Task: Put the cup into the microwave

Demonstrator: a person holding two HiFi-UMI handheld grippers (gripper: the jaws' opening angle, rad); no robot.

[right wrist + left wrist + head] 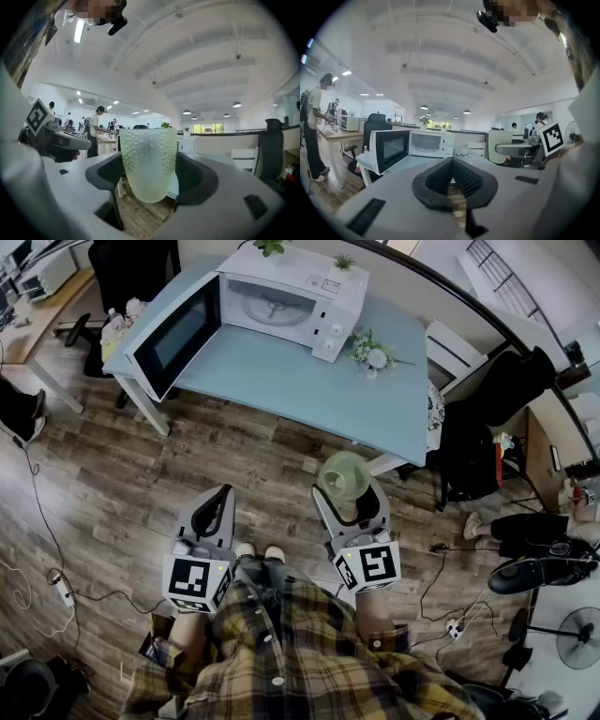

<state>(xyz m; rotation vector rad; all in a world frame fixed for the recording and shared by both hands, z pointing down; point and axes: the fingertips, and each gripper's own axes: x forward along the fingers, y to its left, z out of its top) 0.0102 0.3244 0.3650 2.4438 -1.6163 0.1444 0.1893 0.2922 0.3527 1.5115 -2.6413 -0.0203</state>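
Observation:
A pale green, bumpy translucent cup (343, 474) (149, 161) stands upright between the jaws of my right gripper (345, 501) (150, 171), which is shut on it over the wooden floor, short of the table. The white microwave (281, 304) (429, 143) sits at the back of the light blue table (281, 381). Its door (176, 336) (389, 150) is swung wide open to the left, and the turntable inside shows. My left gripper (218, 510) (452, 165) hangs beside the right one, shut on nothing, pointing toward the microwave.
A small bunch of flowers (370, 352) lies on the table right of the microwave, with little plants on the microwave's top. A white chair (452, 348) and a dark chair (497, 390) stand to the right. Cables (56, 587) trail on the floor at the left.

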